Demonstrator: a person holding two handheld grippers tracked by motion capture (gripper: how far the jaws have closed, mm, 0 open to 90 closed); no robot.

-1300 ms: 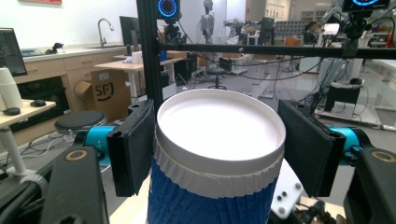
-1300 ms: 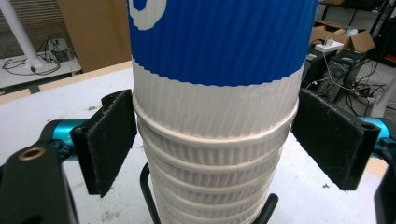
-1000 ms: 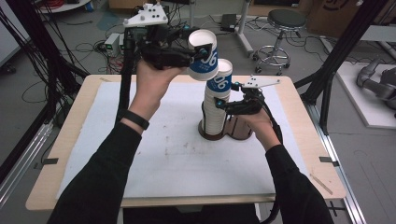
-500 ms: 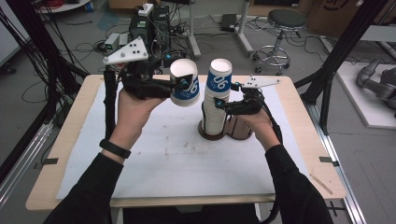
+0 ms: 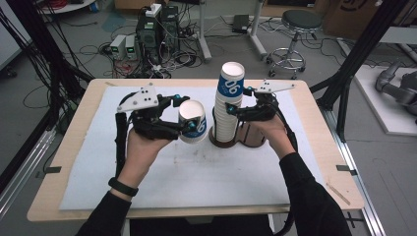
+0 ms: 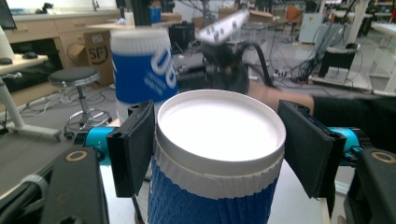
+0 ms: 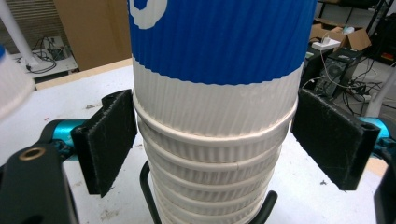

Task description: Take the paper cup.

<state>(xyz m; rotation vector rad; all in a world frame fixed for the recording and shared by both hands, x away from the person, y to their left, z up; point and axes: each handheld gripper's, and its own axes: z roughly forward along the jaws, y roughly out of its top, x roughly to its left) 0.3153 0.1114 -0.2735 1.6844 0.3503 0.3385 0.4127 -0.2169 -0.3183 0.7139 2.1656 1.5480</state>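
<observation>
A blue-and-white ribbed paper cup [image 5: 193, 124] hangs above the mat with my left gripper [image 5: 184, 117] shut on it. In the left gripper view, the cup [image 6: 210, 196] sits between both black pads [image 6: 133, 144], with its white inside facing the camera. To its right a tall stack of matching cups [image 5: 229, 93] stands in a dark round holder [image 5: 252, 140]. My right gripper [image 5: 236, 112] grips the stack at mid height. The right gripper view shows its pads [image 7: 109, 140] pressed against both sides of the stack [image 7: 215, 51].
A white mat [image 5: 206, 172] covers the wooden table [image 5: 324, 167]. Black frame posts [image 5: 354, 59] rise at the right, cables and computers [image 5: 152, 29] lie on the floor behind, and a stool [image 5: 295, 29] stands beyond the table.
My left gripper has carried the single cup away from the top of the stack, leftward and down toward the mat. The right gripper stays around the stack.
</observation>
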